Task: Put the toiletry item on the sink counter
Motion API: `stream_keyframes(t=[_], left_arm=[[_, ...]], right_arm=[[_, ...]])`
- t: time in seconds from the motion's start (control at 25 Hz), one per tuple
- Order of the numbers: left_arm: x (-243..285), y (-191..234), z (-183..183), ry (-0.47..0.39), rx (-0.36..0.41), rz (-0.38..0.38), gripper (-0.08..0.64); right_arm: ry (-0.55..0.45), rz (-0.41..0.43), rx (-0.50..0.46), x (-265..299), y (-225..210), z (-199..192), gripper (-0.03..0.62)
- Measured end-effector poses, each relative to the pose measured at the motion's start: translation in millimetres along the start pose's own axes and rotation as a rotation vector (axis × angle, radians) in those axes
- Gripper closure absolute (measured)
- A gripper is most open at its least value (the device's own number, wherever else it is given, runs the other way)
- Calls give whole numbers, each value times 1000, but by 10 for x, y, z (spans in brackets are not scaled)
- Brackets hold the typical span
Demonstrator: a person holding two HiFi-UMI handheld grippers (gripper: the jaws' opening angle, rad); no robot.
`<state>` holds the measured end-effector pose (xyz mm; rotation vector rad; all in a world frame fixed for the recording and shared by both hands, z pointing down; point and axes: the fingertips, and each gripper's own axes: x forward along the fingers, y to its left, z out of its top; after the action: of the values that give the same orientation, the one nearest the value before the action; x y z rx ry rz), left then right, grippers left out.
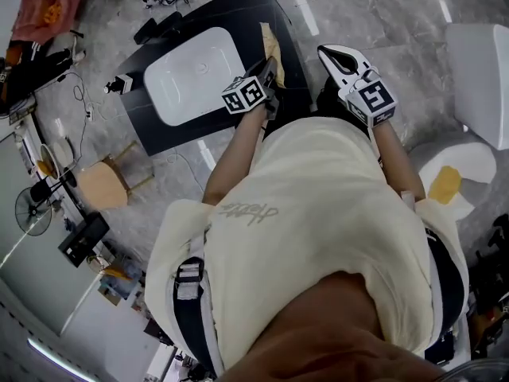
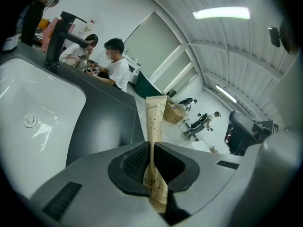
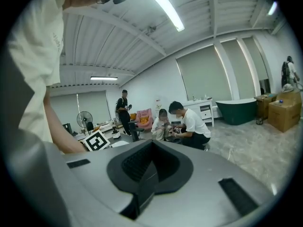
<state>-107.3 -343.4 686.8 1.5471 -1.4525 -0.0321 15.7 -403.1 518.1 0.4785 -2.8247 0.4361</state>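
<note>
A thin kraft-paper toothbrush packet [image 2: 154, 141] stands up between the closed jaws of my left gripper [image 2: 152, 174]. In the head view the left gripper [image 1: 266, 82] holds the tan packet [image 1: 272, 44] over the right end of the dark sink counter [image 1: 274, 14], beside the white basin [image 1: 195, 72]. The basin [image 2: 33, 112] and a black faucet [image 2: 59, 37] show at the left of the left gripper view. My right gripper [image 1: 340, 58] hangs off the counter's right side, above the floor. Its jaws [image 3: 144, 183] are shut on nothing and point out into the room.
A white toilet [image 1: 481, 78] and a round white fixture [image 1: 453, 169] with a tan item stand at the right. A wooden stool [image 1: 103, 183], a fan [image 1: 32, 212] and cables lie left of the counter. People crouch in the room beyond [image 3: 182, 124].
</note>
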Motion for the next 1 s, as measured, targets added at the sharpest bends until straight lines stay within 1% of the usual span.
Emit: stream_keyframes(t=[0.16, 0.32, 0.4, 0.52, 0.64, 0.68, 0.8, 1.0], left_arm=[[176, 26, -127, 54, 21, 62, 531], [280, 133, -229, 97, 12, 173, 529], [304, 170, -262, 110, 1, 211, 529], [338, 178, -323, 122, -32, 232, 529], [349, 174, -392, 127, -49, 251, 525], [349, 175, -405, 126, -52, 257, 524], [345, 178, -399, 111, -52, 273, 489], [262, 190, -343, 80, -52, 277, 486]], right_arm=[[11, 4, 35, -98, -278, -121, 598], [19, 8, 66, -176, -521, -207, 598], [22, 16, 70, -188, -591, -217, 598], [22, 32, 71, -214, -657, -221, 598], [29, 48, 73, -255, -674, -265, 598], [33, 54, 73, -266, -673, -280, 598], [43, 70, 69, -292, -670, -317, 598], [43, 84, 57, -299, -610, -325, 598]])
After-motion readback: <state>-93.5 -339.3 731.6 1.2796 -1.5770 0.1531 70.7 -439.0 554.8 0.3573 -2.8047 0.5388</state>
